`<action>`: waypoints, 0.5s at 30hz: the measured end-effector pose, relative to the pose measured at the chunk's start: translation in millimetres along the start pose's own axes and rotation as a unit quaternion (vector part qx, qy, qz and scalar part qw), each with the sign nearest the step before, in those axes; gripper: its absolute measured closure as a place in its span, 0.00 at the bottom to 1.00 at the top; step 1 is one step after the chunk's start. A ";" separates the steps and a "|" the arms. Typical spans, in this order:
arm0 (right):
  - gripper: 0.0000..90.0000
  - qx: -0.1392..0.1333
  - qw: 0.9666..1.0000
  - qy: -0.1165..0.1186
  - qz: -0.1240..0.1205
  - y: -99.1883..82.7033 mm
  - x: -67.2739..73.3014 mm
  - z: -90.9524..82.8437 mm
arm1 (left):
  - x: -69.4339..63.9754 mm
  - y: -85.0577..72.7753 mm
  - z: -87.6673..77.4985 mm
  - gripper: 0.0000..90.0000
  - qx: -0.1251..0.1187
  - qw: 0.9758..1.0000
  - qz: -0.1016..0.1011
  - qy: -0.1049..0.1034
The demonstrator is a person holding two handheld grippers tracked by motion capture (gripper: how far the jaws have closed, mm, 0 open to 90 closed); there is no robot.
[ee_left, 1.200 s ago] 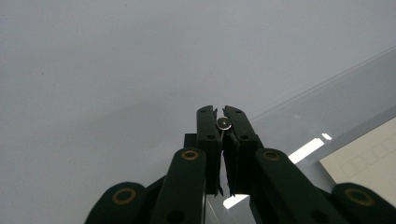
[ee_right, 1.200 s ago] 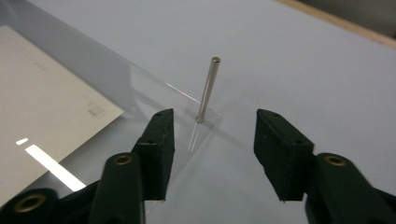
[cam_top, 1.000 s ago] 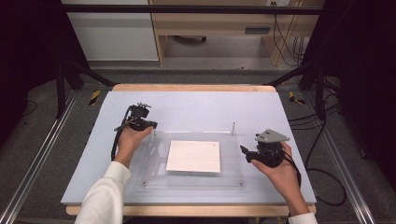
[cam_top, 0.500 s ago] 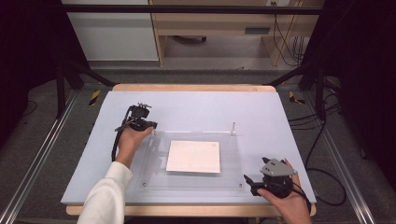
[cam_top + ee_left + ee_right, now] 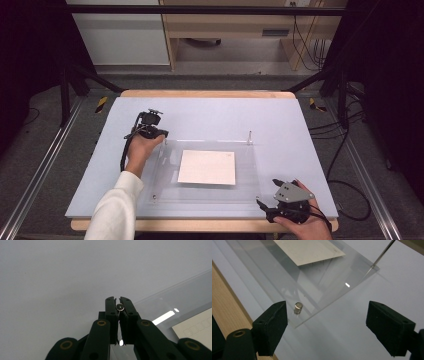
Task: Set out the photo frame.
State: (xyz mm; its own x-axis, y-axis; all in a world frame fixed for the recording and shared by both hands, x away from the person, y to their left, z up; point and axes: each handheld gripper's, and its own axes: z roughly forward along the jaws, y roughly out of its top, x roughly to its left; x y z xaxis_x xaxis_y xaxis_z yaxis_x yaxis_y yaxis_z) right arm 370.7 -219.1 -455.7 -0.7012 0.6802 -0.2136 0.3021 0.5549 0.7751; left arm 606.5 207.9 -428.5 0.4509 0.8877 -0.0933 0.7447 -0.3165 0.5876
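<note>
Right gripper [image 5: 264, 207] now at the surface's [image 5: 210, 112] near right edge, pulled back from beside the sheet; left gripper [image 5: 161, 134] unchanged.
Right jaws spread wide over the clear acrylic plate's [image 5: 250, 172] corner and its short metal pin [image 5: 297, 308]; left jaws pinch a small metal pin [image 5: 120, 307] at the far left corner. One plate, one white sheet [image 5: 207, 167], two grippers; far half of the surface bare.

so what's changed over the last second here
The right gripper drew back from beside the clear sheet's right edge to its near right corner, jaws open by a small metal post. The left gripper stayed shut on its pin; the paper lay unmoved.
</note>
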 end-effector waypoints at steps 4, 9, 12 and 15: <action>0.18 0.013 1.000 0.007 -0.024 -0.3 5.7 4.7 | 0.7 0.9 0.7 0.94 0.001 1.000 0.000 -0.001; 0.19 0.027 0.999 0.000 -0.041 -1.0 9.6 10.7 | 0.9 1.1 1.0 0.94 0.002 1.000 0.000 -0.002; 0.21 0.035 0.998 -0.008 -0.058 -2.0 11.0 16.4 | 1.4 1.3 1.2 0.94 0.003 1.000 0.000 -0.003; 0.23 0.036 0.997 -0.013 -0.065 -1.8 11.4 17.5 | 1.5 1.5 1.3 0.94 0.003 1.000 0.001 -0.003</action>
State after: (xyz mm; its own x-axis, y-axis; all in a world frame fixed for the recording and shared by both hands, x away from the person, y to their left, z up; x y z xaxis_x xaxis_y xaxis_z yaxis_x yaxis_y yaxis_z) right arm 373.5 -204.0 -469.9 -0.7208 0.6119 -0.3256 0.2556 0.6713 0.6958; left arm 608.9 208.3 -428.8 0.4559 0.8848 -0.0969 0.7469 -0.3211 0.5822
